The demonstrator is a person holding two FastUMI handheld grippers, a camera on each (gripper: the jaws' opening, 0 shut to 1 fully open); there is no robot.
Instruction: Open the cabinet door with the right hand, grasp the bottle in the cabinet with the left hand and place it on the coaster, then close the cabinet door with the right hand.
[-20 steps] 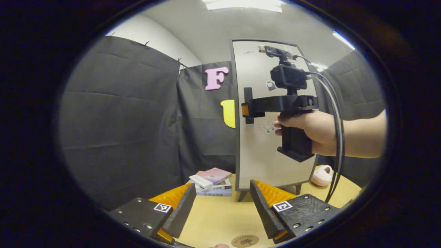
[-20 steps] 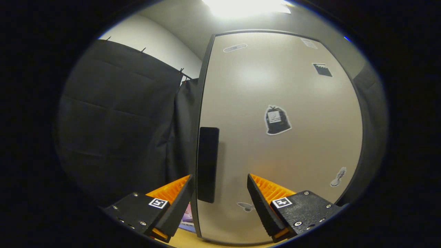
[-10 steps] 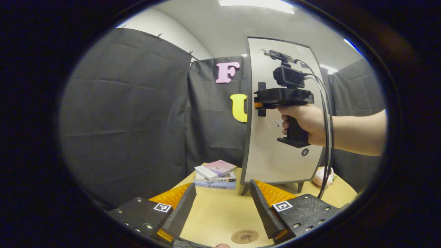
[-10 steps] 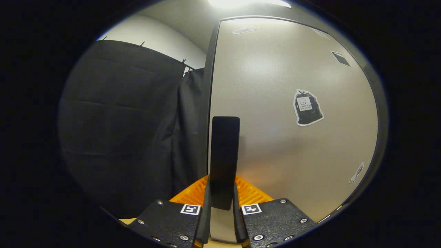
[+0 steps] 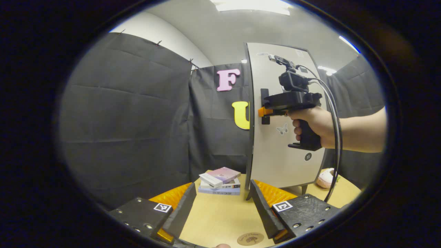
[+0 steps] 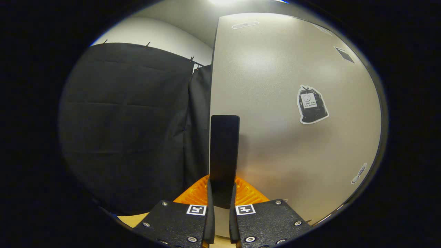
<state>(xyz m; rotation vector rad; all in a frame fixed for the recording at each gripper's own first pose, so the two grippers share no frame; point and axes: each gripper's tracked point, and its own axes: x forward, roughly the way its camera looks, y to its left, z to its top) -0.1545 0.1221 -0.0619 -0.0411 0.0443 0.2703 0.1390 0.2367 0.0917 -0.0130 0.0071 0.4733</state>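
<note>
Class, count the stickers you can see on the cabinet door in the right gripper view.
4: a strip sticker at top, a dark one upper right, a bag-shaped one mid-right, a small one lower right. More may be hidden.

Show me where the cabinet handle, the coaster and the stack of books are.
cabinet handle (image 6: 224, 155): right gripper view, middle of the bar.
coaster (image 5: 250, 238): left gripper view, centre of the disc.
stack of books (image 5: 220, 181): left gripper view, top book's cover.

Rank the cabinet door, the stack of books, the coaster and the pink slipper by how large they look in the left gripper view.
1. Cabinet door, by far the largest.
2. Stack of books.
3. Coaster and pink slipper: they look about alike. The coaster lies much nearer the camera and the slipper is partly hidden, so I won't rank them.
</note>
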